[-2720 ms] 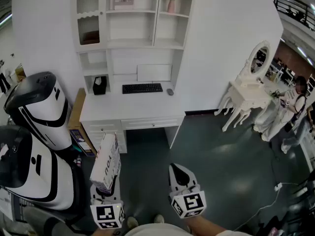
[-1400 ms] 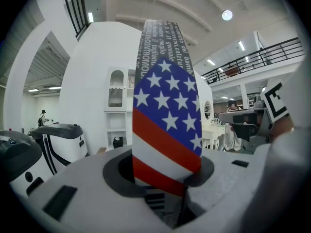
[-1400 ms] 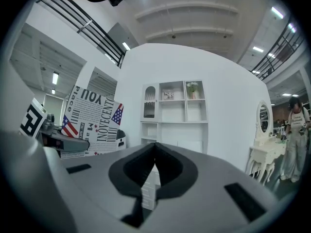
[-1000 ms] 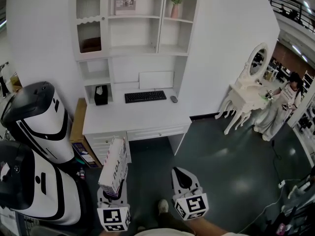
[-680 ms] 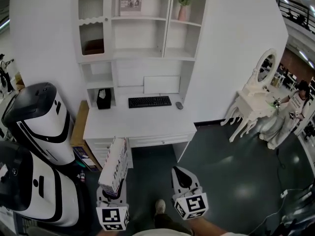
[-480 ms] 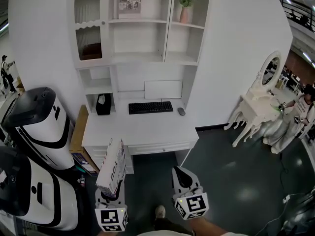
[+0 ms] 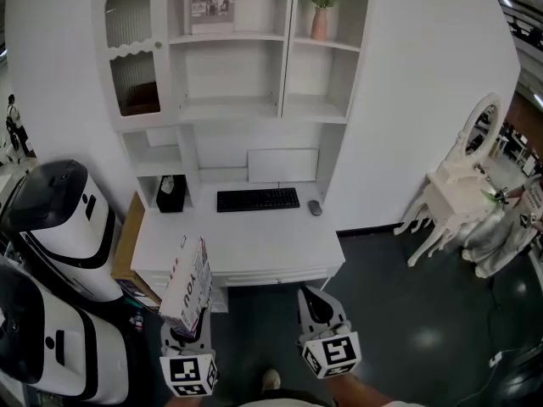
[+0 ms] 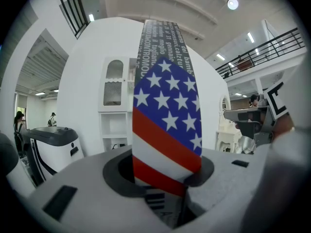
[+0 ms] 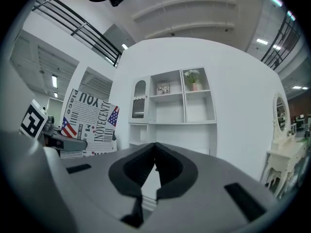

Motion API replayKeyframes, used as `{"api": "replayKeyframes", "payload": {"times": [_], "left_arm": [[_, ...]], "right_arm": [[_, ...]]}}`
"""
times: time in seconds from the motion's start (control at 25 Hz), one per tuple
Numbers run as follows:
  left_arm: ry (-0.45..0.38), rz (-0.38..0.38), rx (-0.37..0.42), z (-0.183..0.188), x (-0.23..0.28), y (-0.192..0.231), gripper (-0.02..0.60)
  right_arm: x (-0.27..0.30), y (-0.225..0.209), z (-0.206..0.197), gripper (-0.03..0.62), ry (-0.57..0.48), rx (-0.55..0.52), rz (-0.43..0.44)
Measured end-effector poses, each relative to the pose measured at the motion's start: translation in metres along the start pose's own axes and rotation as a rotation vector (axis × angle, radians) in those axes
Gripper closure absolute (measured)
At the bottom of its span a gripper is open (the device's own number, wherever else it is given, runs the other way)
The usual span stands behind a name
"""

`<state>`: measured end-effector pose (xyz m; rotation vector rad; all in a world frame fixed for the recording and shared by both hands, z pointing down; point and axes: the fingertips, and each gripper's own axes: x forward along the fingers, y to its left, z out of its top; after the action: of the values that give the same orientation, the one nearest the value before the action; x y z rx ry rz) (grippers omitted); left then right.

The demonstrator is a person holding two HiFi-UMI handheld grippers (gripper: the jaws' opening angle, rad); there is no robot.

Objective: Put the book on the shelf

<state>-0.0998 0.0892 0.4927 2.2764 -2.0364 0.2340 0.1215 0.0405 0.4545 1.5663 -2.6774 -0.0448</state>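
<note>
The book (image 7: 188, 285), white with black print and a stars-and-stripes flag, stands upright in my left gripper (image 7: 190, 322), which is shut on its lower edge. In the left gripper view the flagged spine (image 8: 165, 120) rises between the jaws and hides much of the white shelf unit (image 8: 114, 110). My right gripper (image 7: 310, 295) is shut and holds nothing; its tips meet in the right gripper view (image 9: 155, 144), where the book (image 9: 90, 123) shows at the left. Ahead stands the shelf unit (image 7: 254, 66) above a white desk (image 7: 246, 244); both grippers hover in front of the desk's edge.
A keyboard (image 7: 257, 199), a mouse (image 7: 315, 208) and a black tissue box (image 7: 171, 193) lie on the desk. The upper shelves hold a picture frame (image 7: 208, 2) and a vase of flowers (image 7: 320, 15). Two white-and-black machines (image 7: 59, 219) stand left, a white dressing table (image 7: 462, 176) right.
Both grippers and the book have come closer to the desk, which now reaches the book's top. The shelf unit looms larger and more centred. Neither grip has altered.
</note>
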Motion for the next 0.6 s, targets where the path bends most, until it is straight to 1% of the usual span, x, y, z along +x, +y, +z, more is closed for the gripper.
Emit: {"api": "replayKeyframes", "payload": {"times": [0.24, 0.4, 0.6], "left_arm": [[-0.006, 0.032, 0.002, 0.011, 0.039, -0.004, 0.425], [0.001, 0.030, 0.002, 0.014, 0.055, -0.007, 0.425], [0.007, 0.021, -0.018, 0.014, 0.084, -0.003, 0.425]], "right_arm": [[0.030, -0.028, -0.001, 0.591, -0.006, -0.002, 0.029], [0.043, -0.034, -0.001, 0.591, 0.002, 0.000, 0.042], [0.068, -0.041, -0.002, 0.591, 0.010, -0.007, 0.052]]}}
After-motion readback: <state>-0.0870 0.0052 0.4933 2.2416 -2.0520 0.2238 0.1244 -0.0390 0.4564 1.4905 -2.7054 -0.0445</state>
